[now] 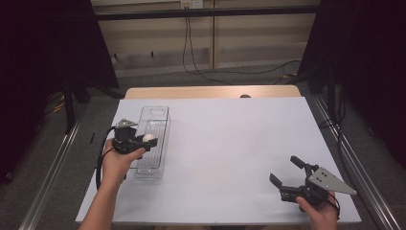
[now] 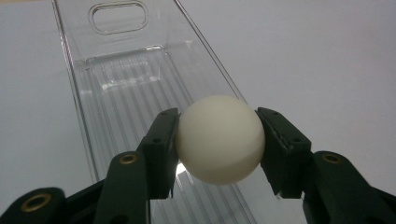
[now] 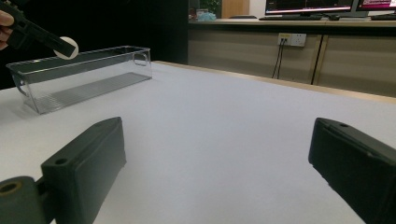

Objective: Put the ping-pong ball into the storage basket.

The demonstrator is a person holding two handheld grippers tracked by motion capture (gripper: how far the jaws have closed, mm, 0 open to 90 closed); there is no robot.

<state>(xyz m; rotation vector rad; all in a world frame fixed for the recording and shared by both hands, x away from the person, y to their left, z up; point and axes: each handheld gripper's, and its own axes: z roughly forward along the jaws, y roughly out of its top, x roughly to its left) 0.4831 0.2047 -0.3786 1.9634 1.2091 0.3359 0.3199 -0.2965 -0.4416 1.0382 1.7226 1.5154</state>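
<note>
A white sheet covers the table (image 1: 230,143), leaving a strip of pale wood bare along its far edge at twelve o'clock. Beyond it lies grey floor with black cables (image 1: 201,72) trailing to a wall socket, beige panelling behind, and dark curtains at nine and three o'clock. The right gripper view looks across the sheet to a long counter (image 3: 299,23) with monitors on it.

A clear plastic bin (image 1: 154,139) lies lengthwise at about nine o'clock on the sheet, ribbed on its floor, with a handle cut-out in its far end. The left gripper (image 1: 143,142) hangs over the bin's near half, its jaws clamped on a white ball (image 2: 219,139) held above the ribbed floor. The right gripper (image 1: 285,171) rests at about four o'clock, well apart from the bin, jaws spread wide with nothing between them.
</note>
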